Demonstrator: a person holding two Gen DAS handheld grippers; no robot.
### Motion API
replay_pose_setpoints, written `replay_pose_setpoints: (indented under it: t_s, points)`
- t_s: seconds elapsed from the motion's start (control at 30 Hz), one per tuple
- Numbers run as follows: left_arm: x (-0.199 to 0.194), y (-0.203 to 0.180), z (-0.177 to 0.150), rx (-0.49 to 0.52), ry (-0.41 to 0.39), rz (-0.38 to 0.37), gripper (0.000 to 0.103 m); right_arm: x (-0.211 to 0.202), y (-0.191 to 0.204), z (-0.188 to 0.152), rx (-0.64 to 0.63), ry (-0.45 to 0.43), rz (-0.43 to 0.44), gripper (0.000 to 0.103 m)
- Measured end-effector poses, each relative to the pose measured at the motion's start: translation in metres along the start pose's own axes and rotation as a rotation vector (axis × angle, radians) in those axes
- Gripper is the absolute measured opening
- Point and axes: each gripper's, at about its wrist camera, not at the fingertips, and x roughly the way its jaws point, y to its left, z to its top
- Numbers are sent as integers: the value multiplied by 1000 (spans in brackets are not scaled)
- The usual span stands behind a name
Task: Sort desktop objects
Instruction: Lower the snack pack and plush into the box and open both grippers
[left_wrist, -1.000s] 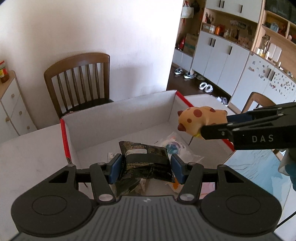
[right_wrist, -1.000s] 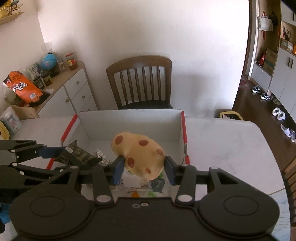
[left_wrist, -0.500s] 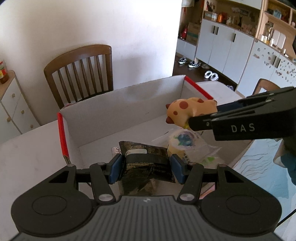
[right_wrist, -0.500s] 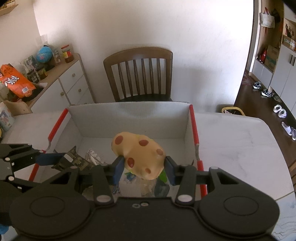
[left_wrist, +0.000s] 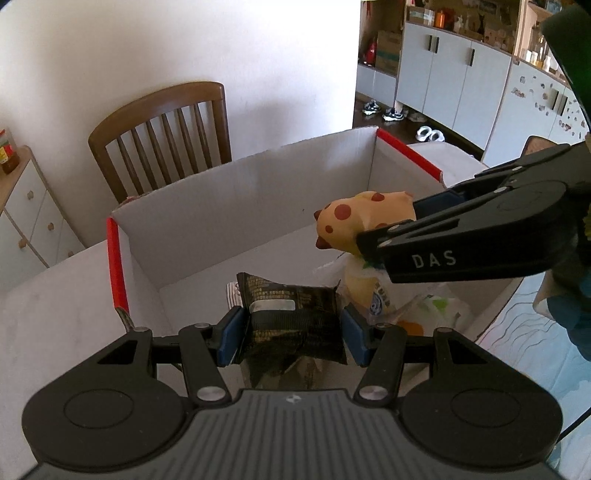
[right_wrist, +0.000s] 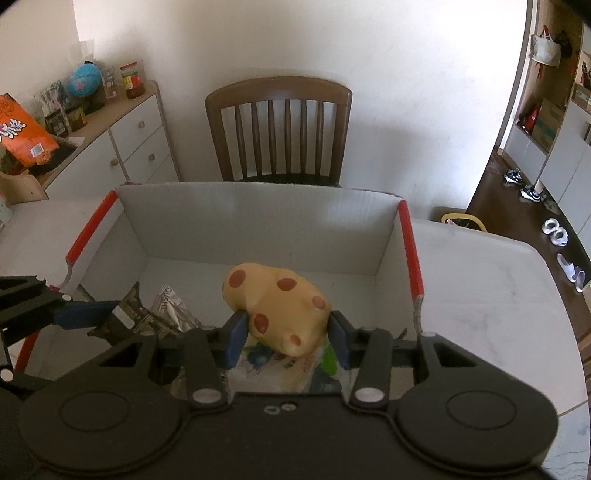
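My left gripper (left_wrist: 291, 334) is shut on a dark snack packet (left_wrist: 291, 317) and holds it over the near left part of a white cardboard box (left_wrist: 236, 206) with red-taped edges. My right gripper (right_wrist: 288, 332) is shut on a yellow toy with red spots (right_wrist: 277, 302) and holds it above the box's near right part. In the left wrist view the toy (left_wrist: 358, 221) and right gripper (left_wrist: 384, 236) show at the right. In the right wrist view the packet (right_wrist: 136, 314) and left gripper (right_wrist: 92, 314) show at the left. Several packets (left_wrist: 391, 299) lie on the box floor.
The box (right_wrist: 258, 225) stands on a white table (right_wrist: 491, 288). A wooden chair (right_wrist: 277, 129) stands behind it against the wall. A white drawer cabinet (right_wrist: 122, 147) with a globe and an orange bag is at the left. Cupboards (left_wrist: 461, 81) and shoes are at the right.
Both grippers have moved forward and down over the box with their objects still held. The box looks larger and nearer in both views.
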Motion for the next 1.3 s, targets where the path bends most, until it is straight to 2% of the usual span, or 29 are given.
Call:
replay_pose_setpoints:
  t_s: [0.3, 0.6, 0.97, 1.3]
  points:
    - [2, -4, -1, 6, 17, 6, 58, 3, 2, 1, -6, 12, -6, 50]
    - [-5, -1, -1, -29, 12, 8, 70, -6, -4, 1, 22, -4, -17, 58]
    - [-26, -3, 3, -36, -11, -2, 70, -31, -10, 3, 43, -33, -13, 59]
    - [-60, -13, -3, -42, -24, -9, 70, -70, -10, -4, 44, -58, -1, 59]
